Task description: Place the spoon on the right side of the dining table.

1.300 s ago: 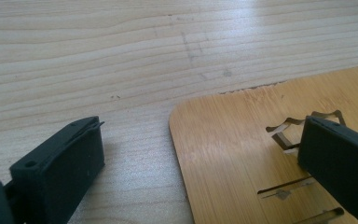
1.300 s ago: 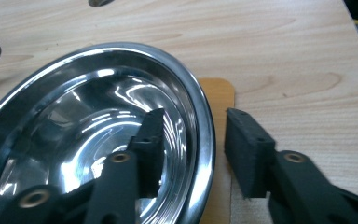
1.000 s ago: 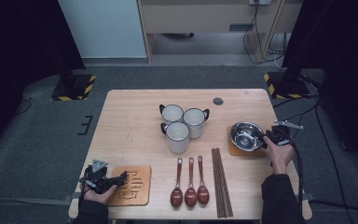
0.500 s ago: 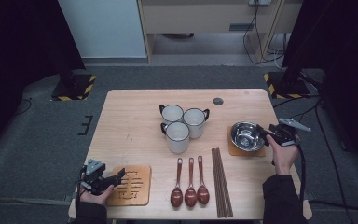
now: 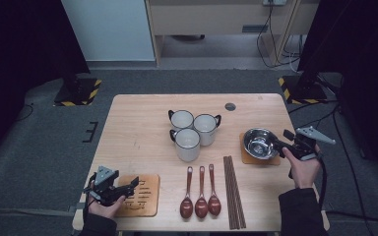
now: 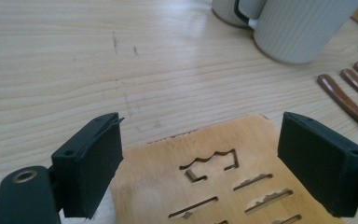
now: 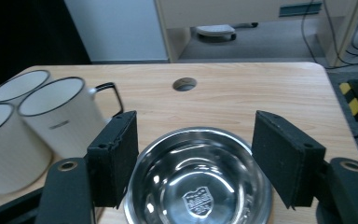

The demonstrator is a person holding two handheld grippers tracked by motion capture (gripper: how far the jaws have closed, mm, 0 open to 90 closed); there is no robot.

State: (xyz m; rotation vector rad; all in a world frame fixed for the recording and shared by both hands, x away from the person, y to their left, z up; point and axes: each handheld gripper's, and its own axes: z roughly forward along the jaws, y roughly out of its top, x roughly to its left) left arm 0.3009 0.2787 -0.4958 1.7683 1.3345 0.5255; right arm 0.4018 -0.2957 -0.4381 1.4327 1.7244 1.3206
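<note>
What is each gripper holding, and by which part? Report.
Nothing held. The jaws of the left gripper, just closing, stand apart above the wooden trivet; the jaws of the right gripper, just opening, stand apart above the steel bowl.

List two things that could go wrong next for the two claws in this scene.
1. The right claw hangs open at the steel bowl; a careless grab could skid the bowl off its mat or toward the mugs.
2. The left claw straddles the wooden trivet near the table's front edge; a nudge could push it off.
</note>
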